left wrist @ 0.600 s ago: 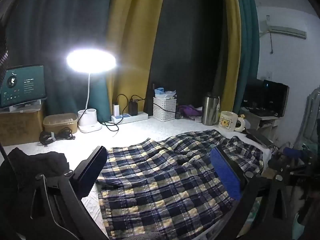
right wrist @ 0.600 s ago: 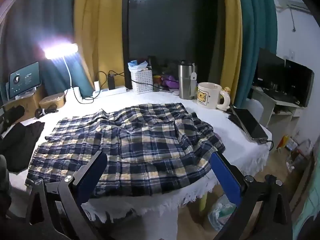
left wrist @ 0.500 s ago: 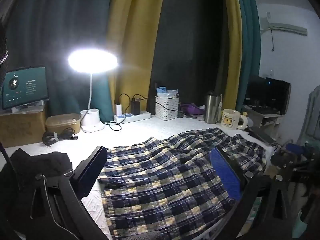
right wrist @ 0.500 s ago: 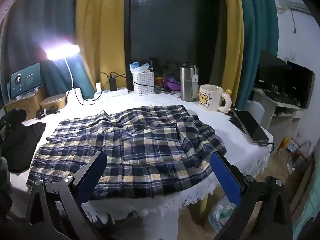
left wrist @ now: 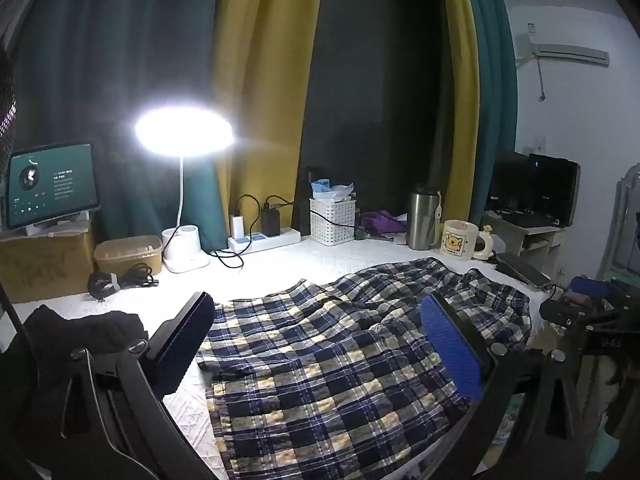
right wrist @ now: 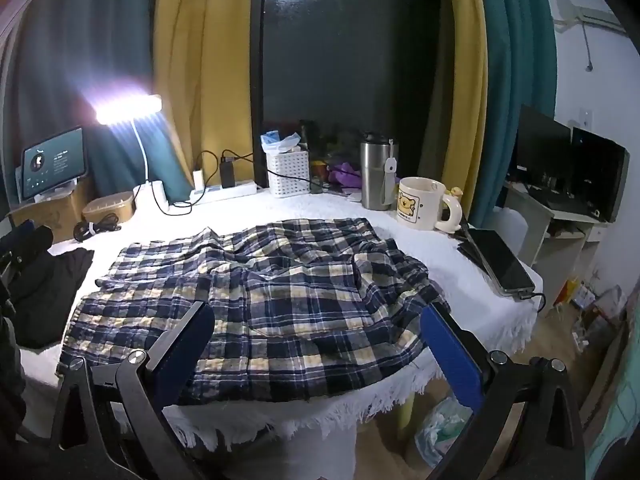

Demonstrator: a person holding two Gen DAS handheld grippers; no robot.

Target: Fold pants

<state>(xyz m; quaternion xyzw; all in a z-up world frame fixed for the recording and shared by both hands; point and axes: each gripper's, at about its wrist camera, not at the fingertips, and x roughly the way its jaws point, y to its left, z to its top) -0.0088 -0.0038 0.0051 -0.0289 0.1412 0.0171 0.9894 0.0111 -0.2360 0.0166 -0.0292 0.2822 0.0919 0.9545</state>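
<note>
Right wrist view: plaid pants are spread unfolded on the tabletop; both hand-held grippers are held open, empty; the near edge should be pinched cleanly.

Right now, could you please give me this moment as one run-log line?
stage: fold not begun | pants: spread flat on table | left tool: open, empty | right tool: open, empty

A dark window sits between yellow curtains and teal curtains. A lit desk lamp glares over the white-covered table. On the pale wall hangs an air conditioner; below it, a small desk carries dark monitors.
</note>
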